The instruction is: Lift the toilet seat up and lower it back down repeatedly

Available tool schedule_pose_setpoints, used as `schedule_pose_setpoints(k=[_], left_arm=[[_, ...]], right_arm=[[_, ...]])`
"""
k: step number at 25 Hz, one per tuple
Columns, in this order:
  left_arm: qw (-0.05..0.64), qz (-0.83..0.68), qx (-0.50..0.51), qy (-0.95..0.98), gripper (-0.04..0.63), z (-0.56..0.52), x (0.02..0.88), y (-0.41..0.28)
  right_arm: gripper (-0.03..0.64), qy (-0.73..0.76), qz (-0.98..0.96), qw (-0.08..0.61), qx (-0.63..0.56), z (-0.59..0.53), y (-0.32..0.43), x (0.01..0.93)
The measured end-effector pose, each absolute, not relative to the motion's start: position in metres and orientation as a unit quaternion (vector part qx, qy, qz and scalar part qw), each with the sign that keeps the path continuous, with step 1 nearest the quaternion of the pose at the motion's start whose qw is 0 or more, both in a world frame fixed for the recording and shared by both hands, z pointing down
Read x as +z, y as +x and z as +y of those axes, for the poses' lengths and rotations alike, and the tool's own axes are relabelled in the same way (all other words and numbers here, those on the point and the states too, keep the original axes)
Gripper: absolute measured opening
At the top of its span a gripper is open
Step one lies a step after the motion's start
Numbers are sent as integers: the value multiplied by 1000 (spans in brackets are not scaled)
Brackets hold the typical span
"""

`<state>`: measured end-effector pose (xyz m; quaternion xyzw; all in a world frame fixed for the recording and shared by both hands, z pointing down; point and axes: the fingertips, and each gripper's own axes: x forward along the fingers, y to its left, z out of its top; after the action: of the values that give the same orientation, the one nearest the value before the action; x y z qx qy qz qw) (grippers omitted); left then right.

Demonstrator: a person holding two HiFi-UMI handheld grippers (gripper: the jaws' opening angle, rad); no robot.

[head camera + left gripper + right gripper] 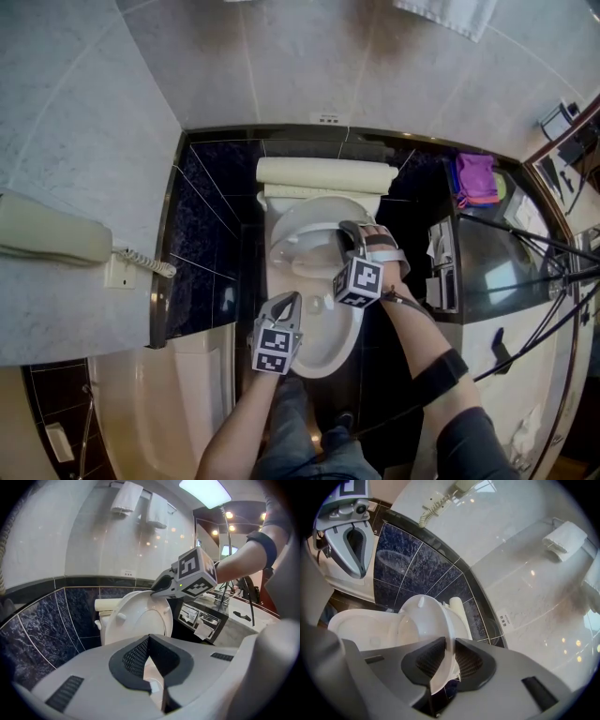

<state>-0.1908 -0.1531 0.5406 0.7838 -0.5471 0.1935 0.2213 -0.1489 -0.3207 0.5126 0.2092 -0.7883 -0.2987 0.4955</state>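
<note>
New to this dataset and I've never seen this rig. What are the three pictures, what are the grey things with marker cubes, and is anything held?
There is no robot here. A person holds a two-jaw gripper in each hand, and the patterned cubes are part of those grippers. The head view comes from a camera on the person's head, looking down at a toilet bowl in a bathroom. The other two views come from a camera riding on each gripper, looking along its jaws. The right gripper is clamped on the rim of the toilet seat, which stands raised off the bowl. The left gripper is near the bowl's front, with its jaws together and nothing between them. There is also a wall phone on the left and a purple cloth on the right.
</note>
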Motion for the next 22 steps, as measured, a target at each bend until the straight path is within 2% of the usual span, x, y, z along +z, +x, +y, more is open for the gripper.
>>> schedule_pose_setpoints(k=[13,22], left_arm=[[251,-560,215,760,-8,-95,582,-148],[273,-590,205,731,-8,-46,621,-138]], right_arm=[[91,188,-811,460,-307,-173,-114,522],[112,143,-818,470,-300,-54,-87,580]])
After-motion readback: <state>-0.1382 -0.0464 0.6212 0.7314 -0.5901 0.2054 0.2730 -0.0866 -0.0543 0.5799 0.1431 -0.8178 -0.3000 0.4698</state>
